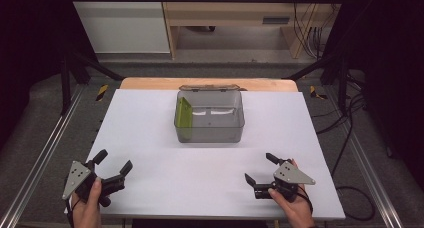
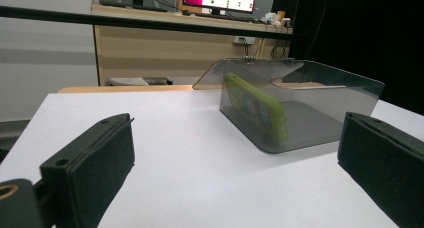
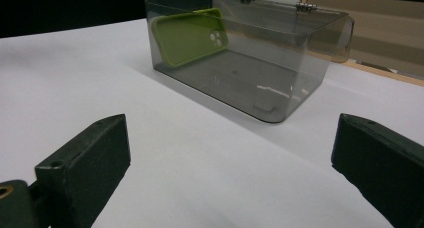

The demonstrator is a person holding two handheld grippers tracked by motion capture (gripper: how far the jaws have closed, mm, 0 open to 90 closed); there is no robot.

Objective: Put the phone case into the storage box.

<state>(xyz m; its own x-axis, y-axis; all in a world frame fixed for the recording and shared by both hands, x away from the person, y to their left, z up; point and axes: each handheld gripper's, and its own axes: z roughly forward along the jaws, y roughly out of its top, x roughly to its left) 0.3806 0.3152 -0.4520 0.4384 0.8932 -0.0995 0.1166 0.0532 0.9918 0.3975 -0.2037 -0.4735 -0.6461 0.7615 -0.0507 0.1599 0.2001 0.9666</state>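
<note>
A smoky clear plastic box (image 1: 227,130) (image 2: 320,133) (image 3: 280,95) stands at the middle of the white table (image 1: 150,133), its hinged lid (image 1: 209,88) swung open behind it. Inside, a lime-green phone case (image 1: 184,119) (image 2: 257,110) (image 3: 187,35) leans upright against the box's left wall. My left gripper (image 1: 113,162) (image 2: 235,175) rests near the table's front left corner, open with nothing between its jaws. My right gripper (image 1: 260,169) (image 3: 230,173) sits near the front right, open too and holding nothing. Both point toward the box from well short of it.
White tabletop lies bare between the grippers and the box. A wooden strip (image 1: 150,83) edges the table's far side. Metal rails (image 1: 45,148) run along both sides, with cables (image 1: 350,118) on the floor at the right. Wooden furniture (image 1: 235,18) stands beyond.
</note>
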